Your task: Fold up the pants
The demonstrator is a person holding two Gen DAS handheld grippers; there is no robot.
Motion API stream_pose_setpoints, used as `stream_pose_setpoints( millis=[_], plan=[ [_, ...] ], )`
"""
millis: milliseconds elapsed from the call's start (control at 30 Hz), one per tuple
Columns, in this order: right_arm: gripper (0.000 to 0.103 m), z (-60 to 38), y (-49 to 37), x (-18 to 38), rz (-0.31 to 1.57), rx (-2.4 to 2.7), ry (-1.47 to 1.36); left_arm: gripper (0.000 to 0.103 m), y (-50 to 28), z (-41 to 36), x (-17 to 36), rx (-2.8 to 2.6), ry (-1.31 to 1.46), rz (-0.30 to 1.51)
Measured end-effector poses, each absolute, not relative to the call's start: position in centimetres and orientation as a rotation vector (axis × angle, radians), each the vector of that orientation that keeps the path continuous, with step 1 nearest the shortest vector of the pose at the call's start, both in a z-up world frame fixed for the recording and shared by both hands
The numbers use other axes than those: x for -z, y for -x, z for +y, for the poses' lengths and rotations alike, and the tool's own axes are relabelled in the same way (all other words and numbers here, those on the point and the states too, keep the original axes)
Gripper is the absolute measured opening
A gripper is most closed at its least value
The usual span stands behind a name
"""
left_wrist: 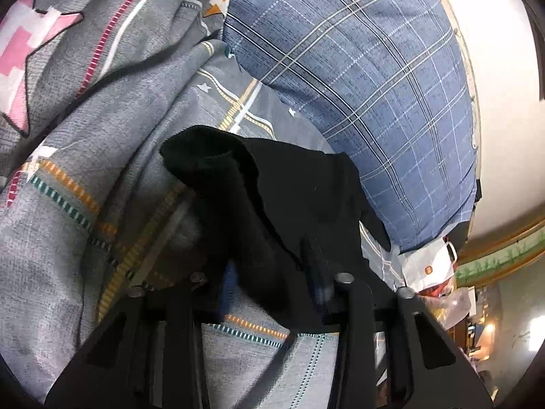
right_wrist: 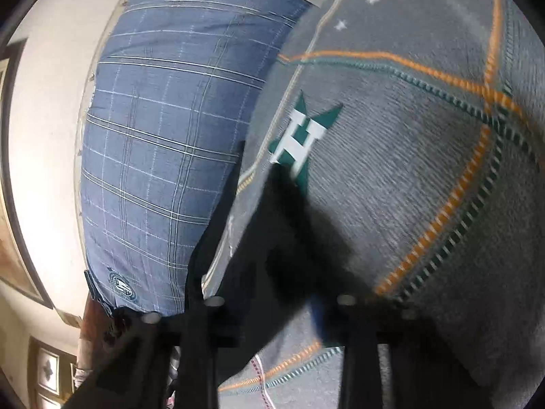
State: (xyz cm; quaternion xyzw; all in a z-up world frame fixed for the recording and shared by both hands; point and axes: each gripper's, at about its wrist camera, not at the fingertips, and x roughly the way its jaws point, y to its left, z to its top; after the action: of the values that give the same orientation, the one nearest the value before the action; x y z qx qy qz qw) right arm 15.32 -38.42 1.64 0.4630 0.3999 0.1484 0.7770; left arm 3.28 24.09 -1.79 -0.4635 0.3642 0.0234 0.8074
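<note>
1. Black knit fabric: the pants (left_wrist: 272, 211), soft, light and limp, likely to sag and slide wherever unsupported; hems and side seams look the best places to take hold.
2. Location: on the bed, over a grey bedspread (left_wrist: 85, 272) with orange and green stitch lines, below a blue plaid pillow (left_wrist: 357, 85) at upper right of the left wrist view.
3. Left hand-held gripper (left_wrist: 276, 289): lower centre of frame, jaws narrowed onto a rolled black edge, which it appears to grip.
4. Right hand-held gripper (right_wrist: 282, 303): lower centre of its view, jaws nearly closed with dark cloth (right_wrist: 289, 238) between them; blur leaves the pinch likely, not certain.
</note>
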Motion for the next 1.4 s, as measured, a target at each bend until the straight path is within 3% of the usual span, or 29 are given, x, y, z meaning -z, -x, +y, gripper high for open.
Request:
stream_pose_setpoints(
  millis=[167,467,767,867,1067,1133,1367,1400],
  plan=[
    [0.005,-38.3,-15.1,-2.0,0.878,-0.303,-0.92,0.006,-2.8,24.4,1.6,-0.083,0.976,0.776],
    [0.004,-37.5,-11.5,-6.0,0.788,-0.356,-0.8,0.005,1.2,23.1,-1.7,-0.053,0.89,0.803],
    [0.004,-38.1,-9.9,-1.9,1.063,-0.37,-0.762,0.005,6.0,26.0,0.3,-0.088,0.981,0.916],
    [0.004,-38.0,-10.3,-1.6,1.072,-0.364,-0.789,0.005,4.9,25.9,0.7,-0.081,0.959,0.972],
    [0.004,-38.4,-10.8,-3.4,1.008,-0.192,-0.725,0.016,4.7,26.8,1.1,-0.226,0.879,1.042],
    [0.005,-39.0,-10.7,-4.4,0.974,-0.082,-0.643,0.028,5.4,27.1,0.8,-0.265,0.847,1.041],
    [0.006,-33.6,-10.3,-11.0,0.686,-0.197,-0.326,0.03,6.2,25.3,-4.3,-0.241,0.717,0.878],
    [0.006,-31.9,-10.6,-10.9,0.697,-0.267,-0.301,0.04,5.6,24.3,-5.0,-0.201,0.692,0.862]
  ],
)
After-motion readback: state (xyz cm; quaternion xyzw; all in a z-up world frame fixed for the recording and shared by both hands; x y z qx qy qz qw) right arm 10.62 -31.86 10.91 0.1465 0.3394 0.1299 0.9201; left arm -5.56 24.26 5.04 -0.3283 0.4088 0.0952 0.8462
